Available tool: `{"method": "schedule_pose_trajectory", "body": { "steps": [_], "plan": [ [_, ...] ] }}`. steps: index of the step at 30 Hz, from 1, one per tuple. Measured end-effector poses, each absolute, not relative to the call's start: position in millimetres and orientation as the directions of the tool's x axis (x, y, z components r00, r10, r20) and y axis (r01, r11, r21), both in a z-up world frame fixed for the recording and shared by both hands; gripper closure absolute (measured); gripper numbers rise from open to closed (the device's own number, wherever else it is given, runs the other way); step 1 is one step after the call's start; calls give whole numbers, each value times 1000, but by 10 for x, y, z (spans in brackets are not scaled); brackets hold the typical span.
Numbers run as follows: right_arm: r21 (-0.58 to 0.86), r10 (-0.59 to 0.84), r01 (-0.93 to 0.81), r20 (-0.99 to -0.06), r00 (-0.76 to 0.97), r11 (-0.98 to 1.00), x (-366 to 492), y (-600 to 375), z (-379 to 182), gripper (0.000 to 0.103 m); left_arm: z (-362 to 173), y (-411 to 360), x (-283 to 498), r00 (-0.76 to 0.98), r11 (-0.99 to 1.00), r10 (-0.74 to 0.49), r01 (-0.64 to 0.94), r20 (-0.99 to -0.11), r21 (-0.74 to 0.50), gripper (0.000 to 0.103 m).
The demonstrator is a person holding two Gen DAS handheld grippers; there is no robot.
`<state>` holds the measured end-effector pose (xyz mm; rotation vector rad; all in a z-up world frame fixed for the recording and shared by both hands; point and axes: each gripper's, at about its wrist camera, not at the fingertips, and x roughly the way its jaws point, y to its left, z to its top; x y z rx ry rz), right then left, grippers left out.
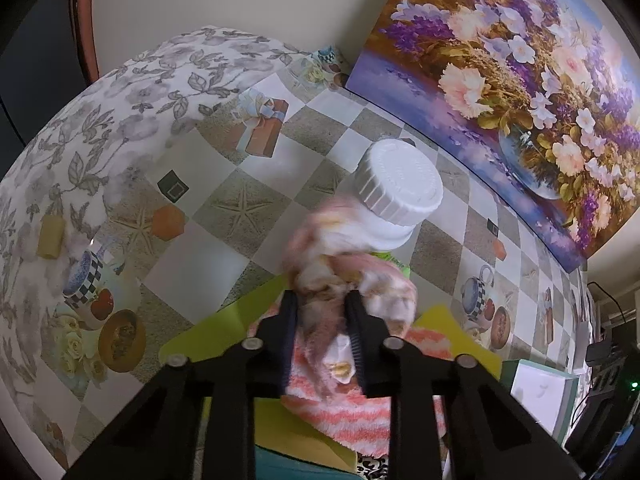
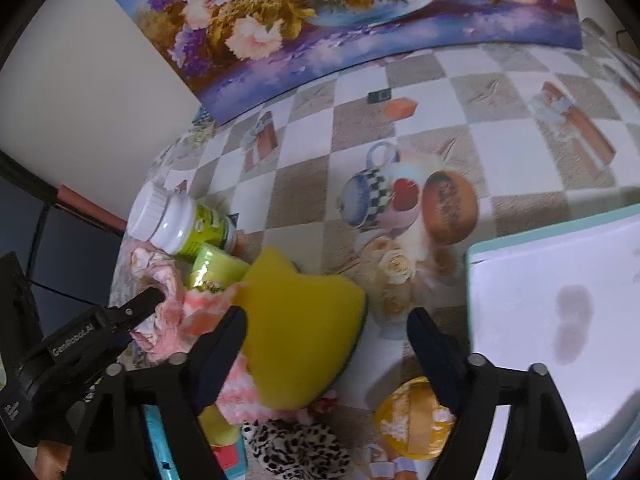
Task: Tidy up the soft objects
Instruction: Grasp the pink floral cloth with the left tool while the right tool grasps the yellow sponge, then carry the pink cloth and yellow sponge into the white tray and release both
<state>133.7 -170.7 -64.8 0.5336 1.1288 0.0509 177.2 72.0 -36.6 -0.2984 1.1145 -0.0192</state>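
A fluffy pink and white cloth point(image 1: 320, 304) is pinched between the black fingers of my left gripper point(image 1: 322, 314), which is shut on it; the cloth bunches up in front of the fingertips. Under it lie a coral striped towel point(image 1: 344, 412) and a yellow-green sponge point(image 1: 224, 320). In the right wrist view the same sponge point(image 2: 300, 320) lies flat between the spread fingers of my right gripper point(image 2: 326, 330). The gripper's left finger overlaps the sponge's edge and its right finger stands apart from it. At the left, my left gripper point(image 2: 158, 296) grips the pink cloth point(image 2: 168, 320).
A white-capped bottle point(image 1: 400, 184) with a green label point(image 2: 208, 232) lies behind the cloth, beside a light-green roll point(image 2: 216, 268). A white box with a teal rim point(image 2: 560, 312) stands at the right. A leopard-print fabric point(image 2: 296, 452) lies near the front. A flower painting point(image 2: 320, 8) leans on the wall.
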Motion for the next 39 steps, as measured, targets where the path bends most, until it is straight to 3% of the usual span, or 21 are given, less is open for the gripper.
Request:
{"method": "schedule_pose_trajectory", "body": {
  "steps": [4,13,27,39],
  "plan": [
    [451,328,223,-841,430,864,1333,-1682,-720,45,-362,745,1766,451,956,-176,-135,-875,-262,89],
    [449,318,208,-829,459,869,1308,-1713,-615,61,-282,811,1744,481,951,-173,-144,-860,-272,93],
    [474,327,196,-800,503,858,1274,-1811,-426,69,44,881,1658,559,951,-153,-141,-815,-275,94],
    [493,295,182,-735,611,851,1104,-2025,176,69,657,817,1426,676,963,-125,-93,-726,-253,94]
  ]
}}
